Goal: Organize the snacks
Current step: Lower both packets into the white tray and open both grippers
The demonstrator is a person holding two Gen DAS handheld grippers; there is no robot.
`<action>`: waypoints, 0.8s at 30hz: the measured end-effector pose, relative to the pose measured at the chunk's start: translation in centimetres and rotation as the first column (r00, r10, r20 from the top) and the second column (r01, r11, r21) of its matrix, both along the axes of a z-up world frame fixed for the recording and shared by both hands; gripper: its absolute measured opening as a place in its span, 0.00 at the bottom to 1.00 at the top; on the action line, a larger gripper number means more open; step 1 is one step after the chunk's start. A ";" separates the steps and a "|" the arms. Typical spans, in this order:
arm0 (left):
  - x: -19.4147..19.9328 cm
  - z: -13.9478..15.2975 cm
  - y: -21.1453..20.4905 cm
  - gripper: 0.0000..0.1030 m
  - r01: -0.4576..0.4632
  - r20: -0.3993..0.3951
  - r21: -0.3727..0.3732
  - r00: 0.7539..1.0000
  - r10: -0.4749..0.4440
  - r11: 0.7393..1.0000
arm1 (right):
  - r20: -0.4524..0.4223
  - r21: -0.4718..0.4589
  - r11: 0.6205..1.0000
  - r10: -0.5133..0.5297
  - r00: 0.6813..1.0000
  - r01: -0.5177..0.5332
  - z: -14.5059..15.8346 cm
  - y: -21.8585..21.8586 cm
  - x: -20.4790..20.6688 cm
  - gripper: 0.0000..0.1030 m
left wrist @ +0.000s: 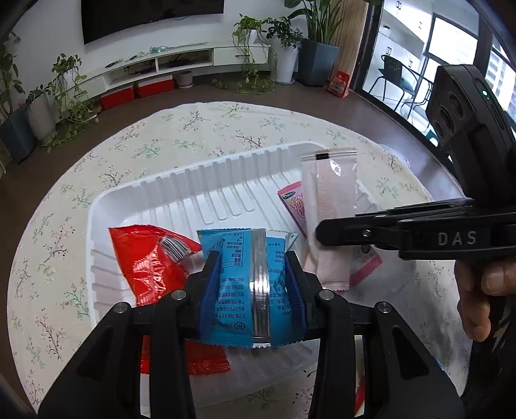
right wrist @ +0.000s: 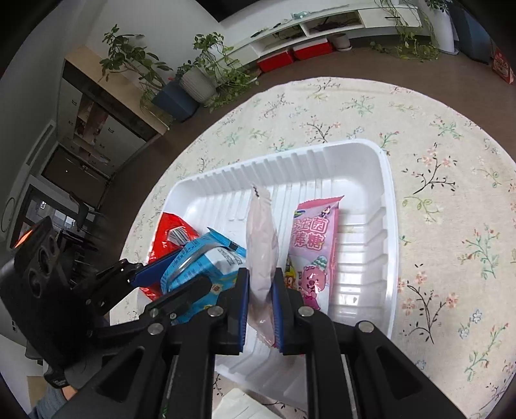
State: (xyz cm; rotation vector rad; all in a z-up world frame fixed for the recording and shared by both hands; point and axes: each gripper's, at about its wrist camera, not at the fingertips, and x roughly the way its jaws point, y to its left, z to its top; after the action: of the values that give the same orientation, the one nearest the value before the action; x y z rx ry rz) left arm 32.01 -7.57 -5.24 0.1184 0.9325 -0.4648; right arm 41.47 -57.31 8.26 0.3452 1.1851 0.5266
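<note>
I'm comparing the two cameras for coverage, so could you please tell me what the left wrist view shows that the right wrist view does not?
Only the left wrist view shows the television and the balcony chair. Only the right wrist view shows the pink packet's cartoon front and the wooden cabinet. Both show the white tray, red packet, left tongs shut on the blue packet, and right tongs shut on the pale sachet.
</note>
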 end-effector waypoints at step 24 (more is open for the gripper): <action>0.0 -0.6 -0.3 0.55 -0.061 0.042 0.081 0.997 0.057 0.995 | 0.013 -0.034 0.999 -0.017 1.000 0.017 -1.6 0.6 0.9 0.28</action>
State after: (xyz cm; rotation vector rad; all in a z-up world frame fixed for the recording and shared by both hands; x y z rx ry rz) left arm 32.00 -7.84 -5.89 0.1737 0.9144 -0.3683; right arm 42.33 -56.75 6.65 0.3220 1.1769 0.4922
